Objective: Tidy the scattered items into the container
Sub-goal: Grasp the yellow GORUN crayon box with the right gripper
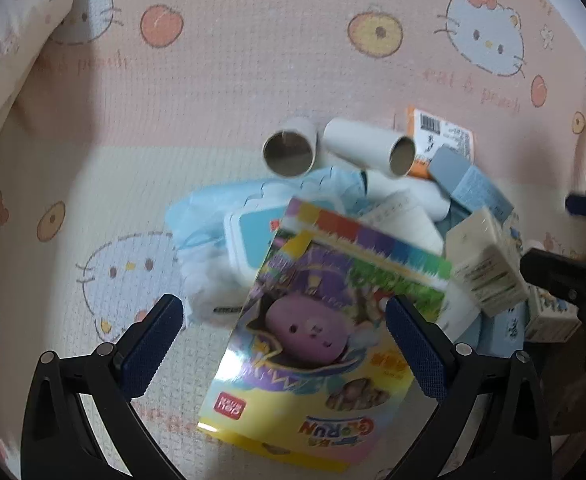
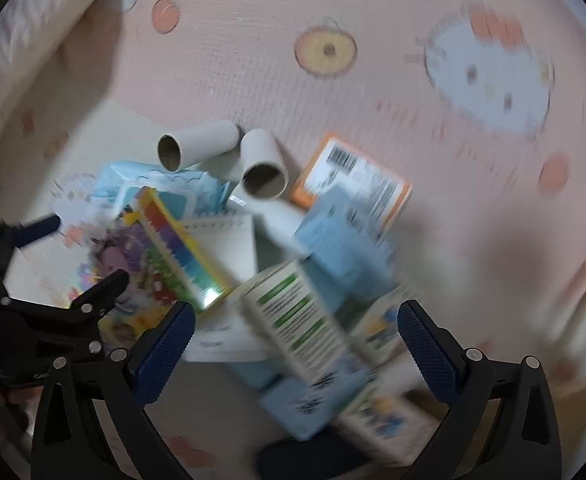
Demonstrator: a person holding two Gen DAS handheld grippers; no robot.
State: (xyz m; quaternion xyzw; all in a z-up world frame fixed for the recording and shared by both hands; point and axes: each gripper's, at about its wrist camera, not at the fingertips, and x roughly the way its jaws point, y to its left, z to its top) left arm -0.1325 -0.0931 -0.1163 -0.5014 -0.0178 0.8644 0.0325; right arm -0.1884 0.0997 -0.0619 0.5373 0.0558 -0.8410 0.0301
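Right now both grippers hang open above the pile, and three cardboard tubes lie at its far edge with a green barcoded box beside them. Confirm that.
Not quite: the barcoded box is orange, not green, as the right wrist view shows. The rest stands: left gripper and right gripper are open above the pile, with the cardboard tubes at its far edge.

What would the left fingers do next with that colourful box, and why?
Probably ease down and close on the colourful box. The left gripper is wide open with the box lying between its fingers, not yet pressed. No container shows in either view.
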